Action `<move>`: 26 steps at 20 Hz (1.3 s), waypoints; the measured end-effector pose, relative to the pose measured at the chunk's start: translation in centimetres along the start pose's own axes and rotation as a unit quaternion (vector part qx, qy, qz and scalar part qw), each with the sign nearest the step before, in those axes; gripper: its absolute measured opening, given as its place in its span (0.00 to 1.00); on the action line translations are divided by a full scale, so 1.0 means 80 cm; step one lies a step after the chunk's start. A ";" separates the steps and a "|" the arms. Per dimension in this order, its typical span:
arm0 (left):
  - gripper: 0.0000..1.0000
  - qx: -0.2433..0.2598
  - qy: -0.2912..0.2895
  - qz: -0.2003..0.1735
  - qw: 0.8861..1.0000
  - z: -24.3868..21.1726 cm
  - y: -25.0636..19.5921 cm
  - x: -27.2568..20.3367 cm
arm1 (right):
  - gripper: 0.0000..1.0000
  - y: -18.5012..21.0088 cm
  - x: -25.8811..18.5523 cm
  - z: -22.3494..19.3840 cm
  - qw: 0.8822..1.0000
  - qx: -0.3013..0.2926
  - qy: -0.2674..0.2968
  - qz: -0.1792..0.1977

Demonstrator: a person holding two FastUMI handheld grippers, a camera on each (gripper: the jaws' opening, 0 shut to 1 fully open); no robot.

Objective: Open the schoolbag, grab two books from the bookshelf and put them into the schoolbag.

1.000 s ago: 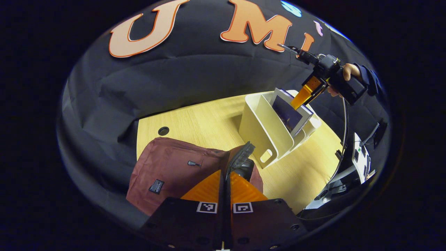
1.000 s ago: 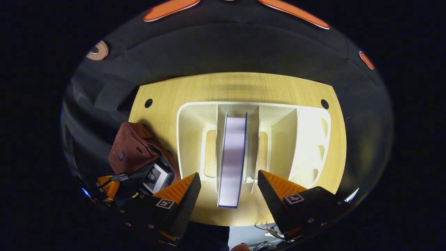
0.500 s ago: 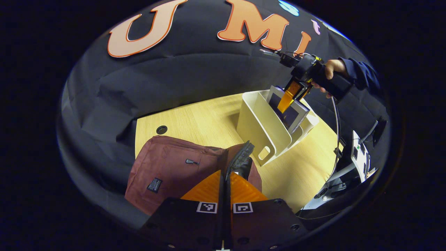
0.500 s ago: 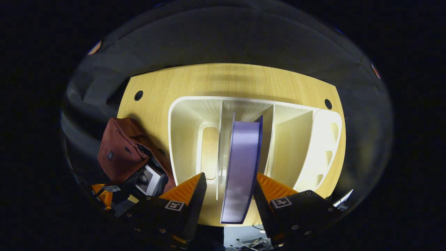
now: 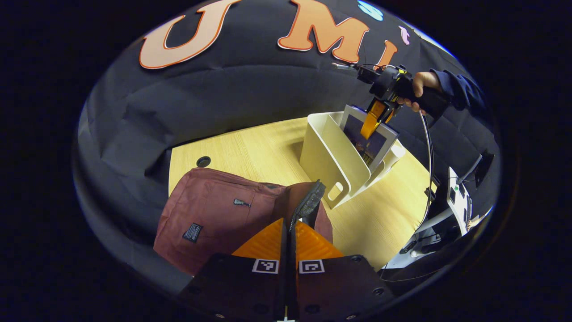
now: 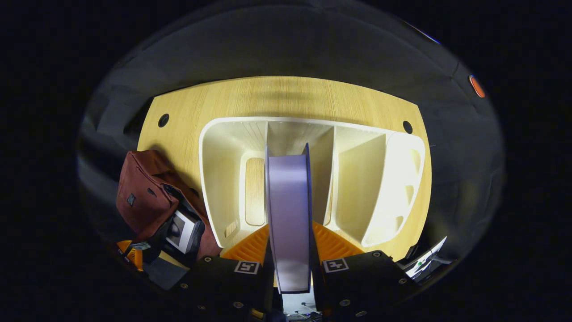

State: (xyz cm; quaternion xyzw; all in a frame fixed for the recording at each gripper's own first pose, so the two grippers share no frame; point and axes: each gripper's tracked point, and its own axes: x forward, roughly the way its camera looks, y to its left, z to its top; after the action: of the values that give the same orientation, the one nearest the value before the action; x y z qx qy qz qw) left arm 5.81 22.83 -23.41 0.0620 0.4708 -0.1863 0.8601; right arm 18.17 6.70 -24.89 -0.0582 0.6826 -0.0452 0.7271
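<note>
The book (image 6: 289, 214) is gripped edge-on by the right gripper (image 6: 289, 250), both fingers pressed flat against its covers. It is held upright in the middle slot of the white bookshelf (image 6: 223, 179), its lower part still between the dividers. In the left gripper view, that same gripper (image 5: 374, 121) is seen farther off, held by a hand (image 5: 420, 85) in a dark sleeve, the book (image 5: 368, 141) standing tall out of the bookshelf (image 5: 330, 156).

Over to the left gripper (image 5: 289, 235): its fingers are drawn together on a dark strip at the opening of the maroon schoolbag (image 5: 214, 214); whether this strip is a zipper edge or a strap cannot be told. The schoolbag (image 6: 143, 192) lies on the wooden table (image 6: 286, 98), just beside the bookshelf, and is held open. Inside its mouth, another book (image 6: 181, 230) with a pale cover is seen already lodged.
</note>
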 end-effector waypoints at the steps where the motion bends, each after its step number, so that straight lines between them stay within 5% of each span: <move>1: 0.02 0.001 0.001 -0.001 1.000 -0.001 -0.001 0.000 | 0.45 -0.002 -0.012 -0.003 1.000 -0.001 -0.003 -0.001; 2: 0.02 0.002 0.000 -0.003 1.000 0.001 -0.002 0.005 | 0.29 -0.004 -0.025 -0.005 1.000 -0.003 -0.006 -0.002; 6: 0.02 0.007 -0.003 -0.010 1.000 0.001 -0.005 0.004 | 0.44 -0.015 -0.079 -0.015 1.000 0.001 -0.024 -0.006; 7: 0.02 0.009 -0.003 -0.012 1.000 -0.001 -0.007 0.005 | 0.35 -0.018 -0.090 -0.018 1.000 0.005 -0.028 -0.006; 17: 0.02 0.020 0.002 -0.009 1.000 0.001 -0.004 0.004 | 0.34 -0.013 -0.186 -0.073 0.996 0.019 -0.079 0.033; 26: 0.02 0.029 0.016 0.005 0.999 -0.001 0.001 0.003 | 0.33 0.040 -0.180 -0.117 0.987 0.047 -0.110 0.111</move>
State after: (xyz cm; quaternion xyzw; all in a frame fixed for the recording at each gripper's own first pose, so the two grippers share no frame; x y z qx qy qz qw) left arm 5.89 22.86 -23.62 0.0922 0.4782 -0.1947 0.8514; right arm 7.87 11.78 -11.68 0.0477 0.5977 0.0107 0.8002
